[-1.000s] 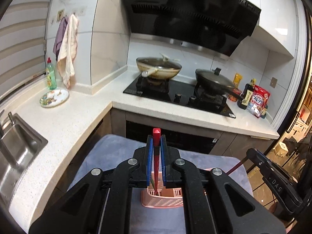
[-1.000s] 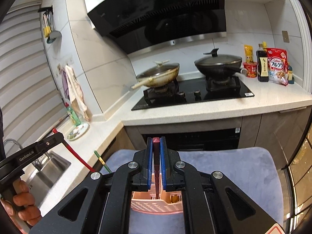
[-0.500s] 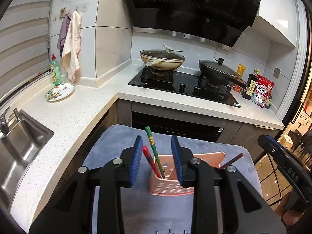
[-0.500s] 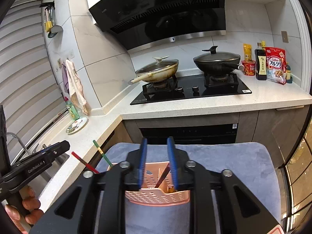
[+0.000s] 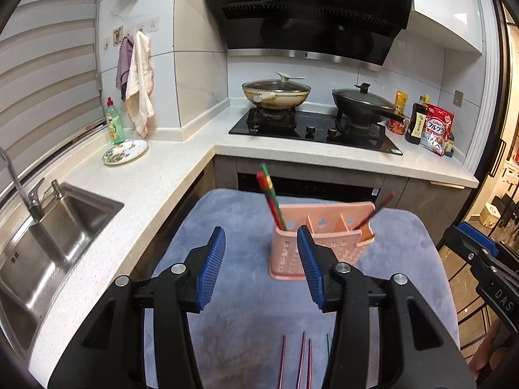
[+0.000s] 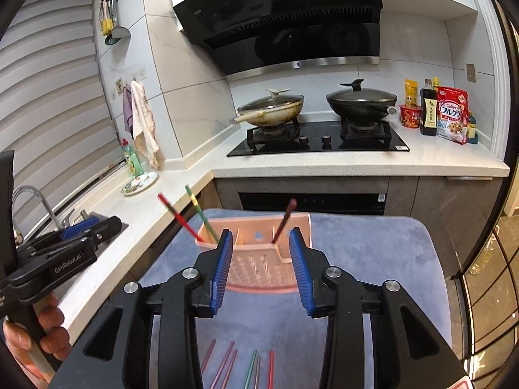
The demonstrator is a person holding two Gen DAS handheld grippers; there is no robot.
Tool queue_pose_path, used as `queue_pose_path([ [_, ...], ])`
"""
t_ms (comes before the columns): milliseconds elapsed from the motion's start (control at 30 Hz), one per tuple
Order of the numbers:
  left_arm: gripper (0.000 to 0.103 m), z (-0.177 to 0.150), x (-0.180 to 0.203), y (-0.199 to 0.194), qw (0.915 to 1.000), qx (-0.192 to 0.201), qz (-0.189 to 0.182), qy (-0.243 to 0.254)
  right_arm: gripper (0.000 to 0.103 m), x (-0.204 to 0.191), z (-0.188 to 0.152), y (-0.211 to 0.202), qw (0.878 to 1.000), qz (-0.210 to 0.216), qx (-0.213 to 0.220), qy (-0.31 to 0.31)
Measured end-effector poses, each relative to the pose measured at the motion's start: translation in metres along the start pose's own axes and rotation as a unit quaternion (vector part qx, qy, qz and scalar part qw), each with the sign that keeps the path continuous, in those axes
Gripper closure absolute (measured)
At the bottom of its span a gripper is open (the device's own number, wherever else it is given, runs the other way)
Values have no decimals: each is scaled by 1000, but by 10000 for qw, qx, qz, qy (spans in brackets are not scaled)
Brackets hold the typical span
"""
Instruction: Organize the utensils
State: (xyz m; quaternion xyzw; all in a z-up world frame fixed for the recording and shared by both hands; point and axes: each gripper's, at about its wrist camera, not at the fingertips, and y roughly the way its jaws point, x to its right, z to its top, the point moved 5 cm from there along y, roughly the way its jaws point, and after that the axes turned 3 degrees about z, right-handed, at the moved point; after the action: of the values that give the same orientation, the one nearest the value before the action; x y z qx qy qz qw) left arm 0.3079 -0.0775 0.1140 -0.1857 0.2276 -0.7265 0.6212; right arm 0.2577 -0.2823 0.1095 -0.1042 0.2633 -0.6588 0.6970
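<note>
A pink slotted utensil holder [image 5: 319, 240] [image 6: 259, 259] stands on a blue-grey mat [image 5: 233, 317] [image 6: 366, 259]. A red chopstick [image 5: 267, 199] [image 6: 176, 215] and a green chopstick [image 5: 272, 194] [image 6: 199, 212] lean in its left compartment. A dark red chopstick [image 5: 373, 214] [image 6: 285, 218] leans in its right compartment. Several loose chopsticks [image 5: 300, 361] [image 6: 240, 368] lie on the mat's near part. My left gripper [image 5: 261, 267] is open and empty, just short of the holder. My right gripper [image 6: 261, 270] is open and empty, just short of the holder.
A white counter [image 5: 155, 181] wraps the mat's left and far sides. A steel sink [image 5: 42, 246] is at the left. A plate [image 5: 125, 152] and a green bottle [image 5: 114, 126] stand behind it. A hob with two pans [image 5: 311, 103] is at the back.
Both grippers opened and let go of their chopsticks, which now lean in the holder. Both grippers drew back from the holder, and loose chopsticks on the near mat came into view.
</note>
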Motion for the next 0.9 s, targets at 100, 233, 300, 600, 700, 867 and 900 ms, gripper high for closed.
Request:
queue_pose_path([
  [100,53,-30,-8,-9,9999,-127,30,-38,67,1,-33,-10,9998,3,-217,41],
  [233,53,-72,-17,-18,9993,-365,93,-68,67,5,-76,-21,9986,-55,-501,150],
  [300,53,-90,-21,-22,9988,-476,103,-50,67,8,-97,-26,9976,-95,-648,244],
  [600,53,-165,-25,-35,9963,-803,164,244,67,19,-187,-42,9908,-449,-1252,258],
  [700,50,-187,-25,-36,9949,-940,131,326,67,19,-213,-45,9885,-506,-1405,220],
  [867,46,-221,-29,-39,9924,-1178,135,325,67,17,-246,-47,9842,-487,-1679,265],
  [900,46,-228,-30,-39,9915,-1250,128,334,67,18,-250,-48,9837,-484,-1712,265],
])
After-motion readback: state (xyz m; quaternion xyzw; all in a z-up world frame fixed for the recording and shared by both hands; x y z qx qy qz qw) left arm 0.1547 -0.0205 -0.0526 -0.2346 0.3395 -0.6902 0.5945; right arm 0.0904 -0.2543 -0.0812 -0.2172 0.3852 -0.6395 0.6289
